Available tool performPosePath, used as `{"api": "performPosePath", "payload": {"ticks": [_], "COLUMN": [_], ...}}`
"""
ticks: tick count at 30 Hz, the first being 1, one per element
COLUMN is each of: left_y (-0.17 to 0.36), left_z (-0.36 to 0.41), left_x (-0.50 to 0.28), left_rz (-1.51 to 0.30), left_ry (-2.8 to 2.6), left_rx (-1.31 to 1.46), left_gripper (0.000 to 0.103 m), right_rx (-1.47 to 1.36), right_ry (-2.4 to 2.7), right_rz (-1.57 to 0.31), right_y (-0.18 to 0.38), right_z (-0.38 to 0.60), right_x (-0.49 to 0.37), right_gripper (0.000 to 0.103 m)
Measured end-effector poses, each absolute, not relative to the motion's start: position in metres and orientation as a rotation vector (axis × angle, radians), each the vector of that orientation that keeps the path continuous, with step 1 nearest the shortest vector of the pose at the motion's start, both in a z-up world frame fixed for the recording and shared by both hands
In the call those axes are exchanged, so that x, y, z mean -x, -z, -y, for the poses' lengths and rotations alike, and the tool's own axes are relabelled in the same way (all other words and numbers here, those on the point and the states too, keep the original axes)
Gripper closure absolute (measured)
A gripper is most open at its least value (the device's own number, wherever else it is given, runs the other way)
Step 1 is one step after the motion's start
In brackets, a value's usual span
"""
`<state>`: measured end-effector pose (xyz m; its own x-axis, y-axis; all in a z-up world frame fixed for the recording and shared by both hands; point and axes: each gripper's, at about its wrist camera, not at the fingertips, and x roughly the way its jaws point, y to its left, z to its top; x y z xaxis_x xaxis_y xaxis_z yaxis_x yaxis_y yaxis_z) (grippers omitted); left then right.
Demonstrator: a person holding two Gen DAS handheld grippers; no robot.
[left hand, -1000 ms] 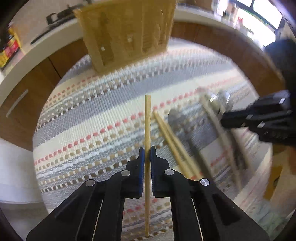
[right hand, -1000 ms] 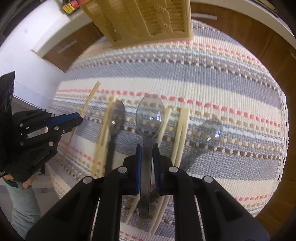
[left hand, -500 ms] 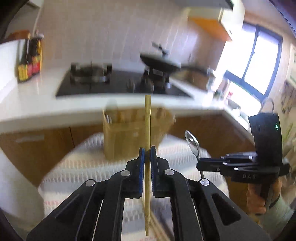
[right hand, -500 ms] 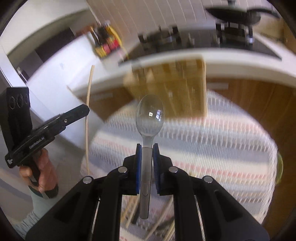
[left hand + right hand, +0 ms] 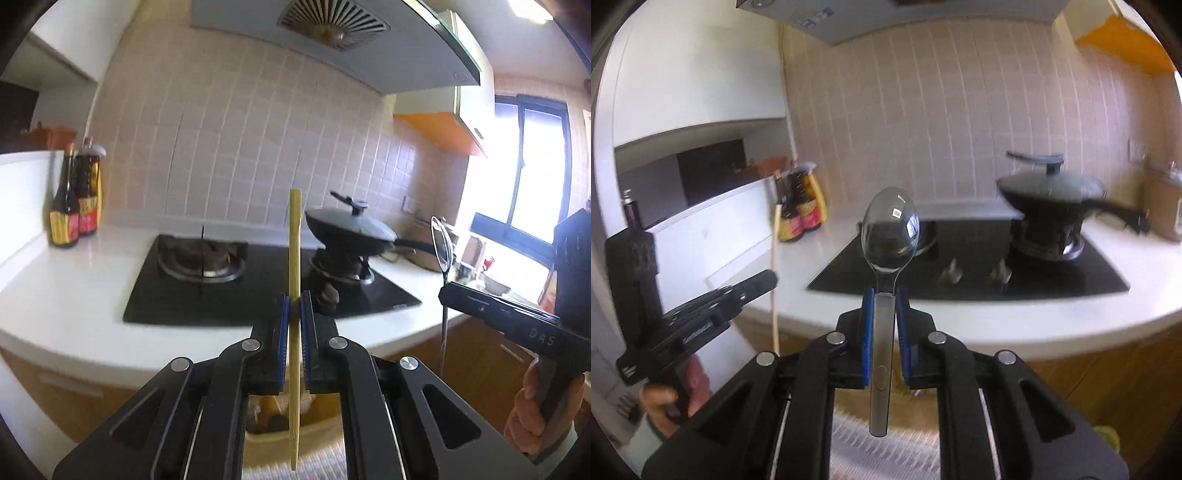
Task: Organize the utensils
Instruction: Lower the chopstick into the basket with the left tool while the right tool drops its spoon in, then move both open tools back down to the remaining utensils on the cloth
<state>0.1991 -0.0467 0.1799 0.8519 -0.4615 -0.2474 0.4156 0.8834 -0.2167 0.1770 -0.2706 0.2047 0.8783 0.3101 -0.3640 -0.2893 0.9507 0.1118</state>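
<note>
My left gripper [image 5: 294, 299] is shut on a wooden chopstick [image 5: 294, 251] that stands upright between its blue pads. My right gripper [image 5: 885, 295] is shut on the handle of a metal spoon [image 5: 890, 232], bowl up. In the left wrist view the right gripper [image 5: 448, 288] shows at the right edge with the spoon [image 5: 441, 240] sticking up. From the right wrist camera, the left gripper [image 5: 768, 278] is at the left with the chopstick [image 5: 774, 280]. A wooden utensil holder [image 5: 273, 417] peeks out below the left fingers, mostly hidden.
A white counter [image 5: 74, 295] carries a black gas hob [image 5: 258, 284] with a lidded wok [image 5: 347, 229]. Sauce bottles [image 5: 75, 199] stand at the left. A striped cloth [image 5: 849, 443] lies low in view. A window [image 5: 532, 166] is at the right.
Both grippers rose from the striped cloth and tilted up toward level, carrying the chopstick and the spoon. The cloth and holder dropped out of view; the hob and wall now fill the frames.
</note>
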Motion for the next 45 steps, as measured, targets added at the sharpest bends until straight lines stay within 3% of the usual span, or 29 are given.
{"api": "performPosePath", "payload": {"ticks": [14,22,25,27,29,31,32,45], "left_y": [-0.131,-0.106,-0.104,-0.104,-0.105,-0.108,-0.108,-0.120], "left_z": [0.047,0.048,0.048,0.045,0.038,0.029,0.027,0.018], "left_x": [-0.263,-0.261,-0.253,-0.243,-0.229,-0.212,-0.206,-0.106], "left_rz": [-0.230,-0.234,-0.246,-0.255,-0.258,-0.262,-0.265,-0.434], "left_ry": [0.366,0.375,0.395,0.402,0.407,0.422,0.429,0.543], "left_rx": [0.258,0.252,0.245,0.242,0.254,0.273,0.279,0.231], "left_gripper": [0.099,0.098,0.087,0.086,0.074,0.061,0.059,0.059], "right_rx": [-0.052,-0.044,-0.057,-0.071,-0.088,-0.111,-0.112,-0.132], "right_ry": [-0.201,-0.197,-0.218,-0.225,-0.237,-0.251,-0.252,-0.219], "right_rz": [-0.330,-0.332,-0.360,-0.367,-0.375,-0.386,-0.390,-0.621], "right_y": [-0.125,-0.104,-0.102,-0.103,-0.105,-0.107,-0.109,-0.117], "right_z": [0.287,0.286,0.289,0.291,0.295,0.298,0.299,0.292], "right_x": [-0.238,-0.234,-0.225,-0.214,-0.201,-0.182,-0.175,-0.079], "right_gripper": [0.093,0.092,0.085,0.084,0.082,0.069,0.060,0.060]}}
